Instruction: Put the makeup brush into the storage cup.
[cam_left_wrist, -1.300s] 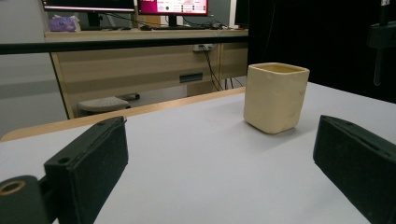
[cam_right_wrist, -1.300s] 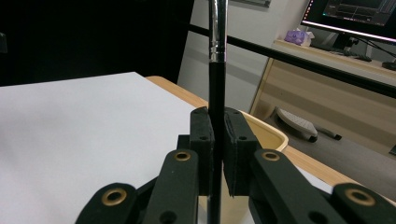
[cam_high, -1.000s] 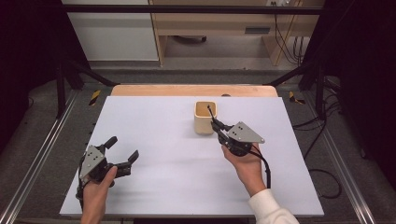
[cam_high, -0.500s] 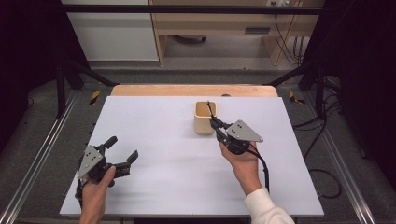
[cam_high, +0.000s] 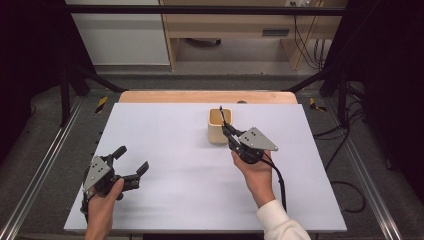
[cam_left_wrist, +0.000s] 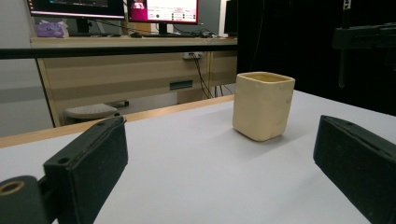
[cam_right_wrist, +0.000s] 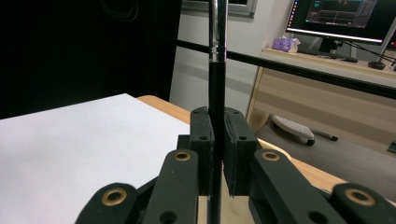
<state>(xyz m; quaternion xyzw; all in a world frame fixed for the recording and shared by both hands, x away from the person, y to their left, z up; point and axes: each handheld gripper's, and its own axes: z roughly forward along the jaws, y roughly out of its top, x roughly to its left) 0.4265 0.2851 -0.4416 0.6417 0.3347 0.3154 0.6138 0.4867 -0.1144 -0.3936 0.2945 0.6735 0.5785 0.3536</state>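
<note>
Far left, near the front edge of the white table (cam_high: 165, 150): left gripper (cam_high: 131, 167), jaws spread wide, nothing between them, aimed across the sheet toward the cup (cam_high: 219, 125). Seen along those jaws in the left gripper view, cup (cam_left_wrist: 263, 105) upright, cream, squarish, well apart from both pads, standing near the table's far wooden edge.

Right of centre: right gripper (cam_high: 229, 134), jaws pressed together on a pen (cam_high: 223, 120), tips just over the cup's near rim. Slim, dark, long axis running up and away from the hand, far end over the cup's mouth in the high view. In the right gripper view, pen (cam_right_wrist: 216, 84) clamped upright between the pads, black barrel below, silver section above a ring, top cut off by the frame edge. Which end is the writing tip: cannot tell.
</note>
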